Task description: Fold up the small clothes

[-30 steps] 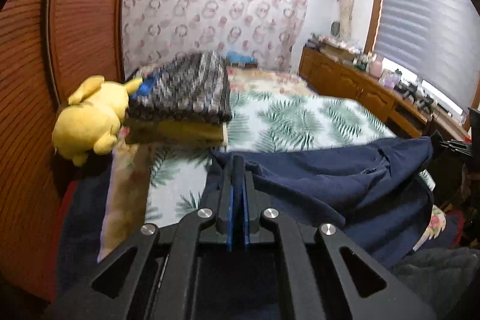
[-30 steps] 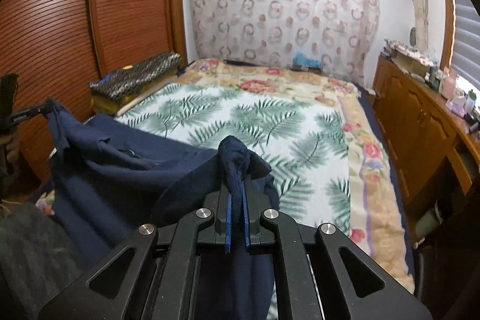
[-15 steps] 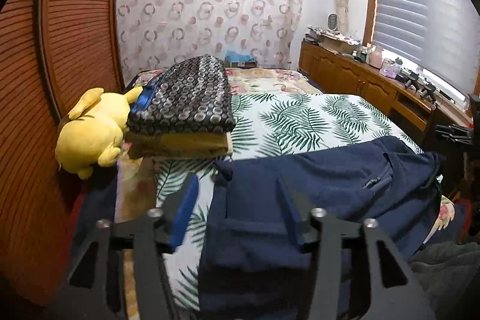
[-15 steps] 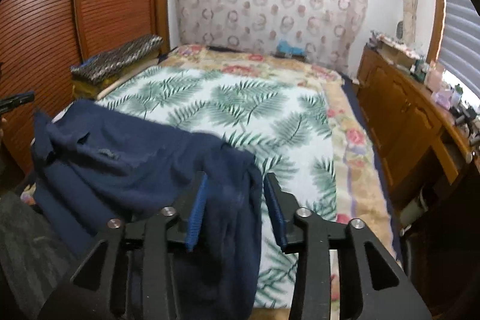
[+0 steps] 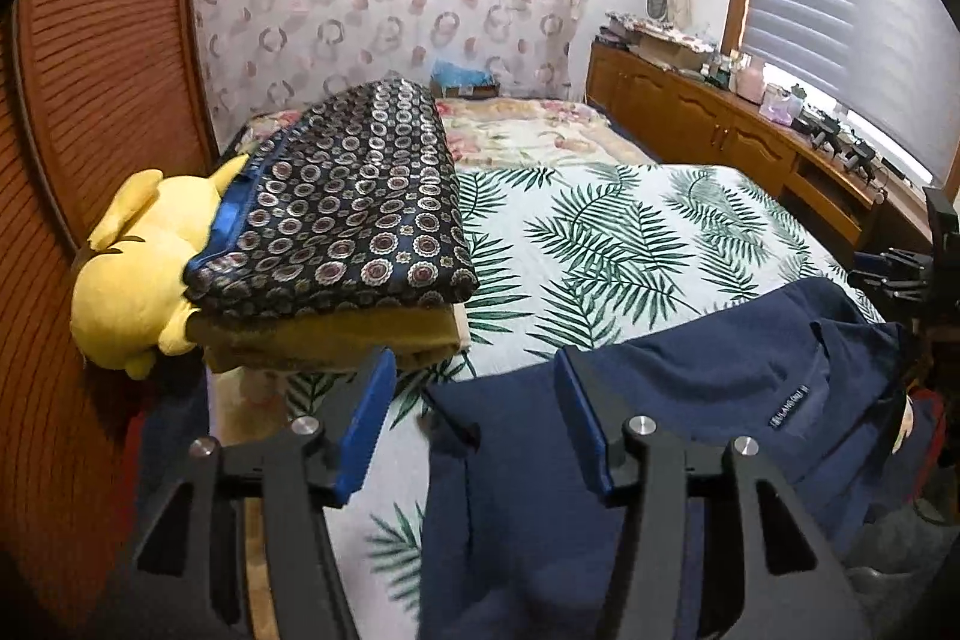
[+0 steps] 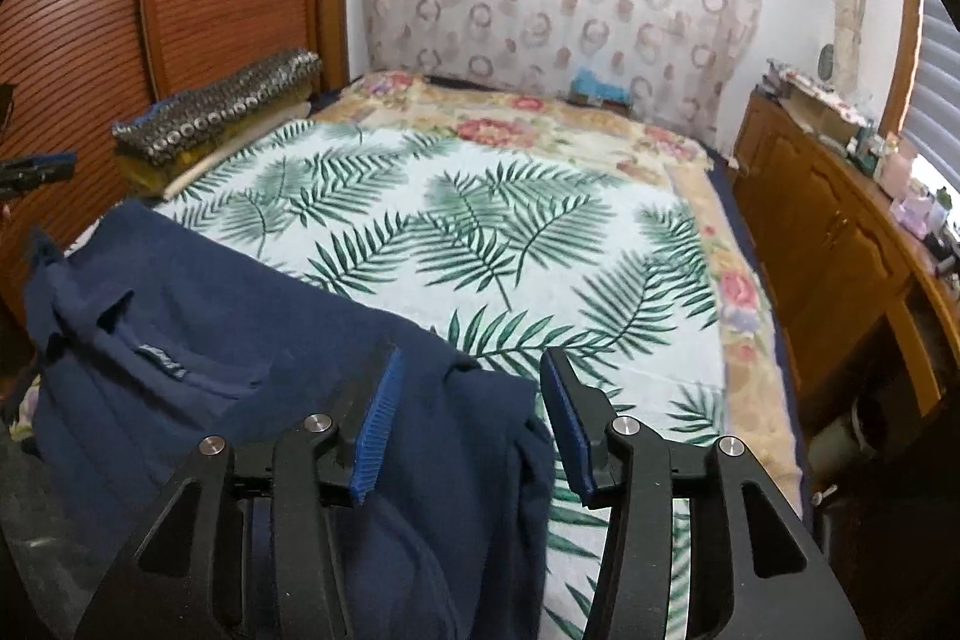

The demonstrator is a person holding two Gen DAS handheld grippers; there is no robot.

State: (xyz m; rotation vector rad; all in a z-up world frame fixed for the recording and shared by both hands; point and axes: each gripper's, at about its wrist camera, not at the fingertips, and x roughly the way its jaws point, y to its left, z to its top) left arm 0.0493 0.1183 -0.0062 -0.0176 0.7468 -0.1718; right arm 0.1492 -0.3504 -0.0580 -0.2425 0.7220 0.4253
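**Releasing the navy shirt on the bed**

Lying across the near edge of the bed [image 6: 600, 196], the navy shirt [image 6: 252, 340] is spread with its neck label facing up. The left gripper [image 5: 474, 418] has its jaws apart, and the shirt's left corner sits under and between them, not pressed by the pads. The right gripper [image 6: 465, 412] has just been opening; its jaws also stand apart over the shirt's right corner, which lies loose between them.

In my judgement the risk now is the cloth near the edge. Part of the shirt seems to hang over the bed side, so its weight could pull the flat part down and make wrinkles. Also, a pad could catch the loose corner when the grippers go away and spoil the layout. The folded pile [image 5: 336, 220] beside the yellow plush toy [image 5: 132, 274] is well apart.
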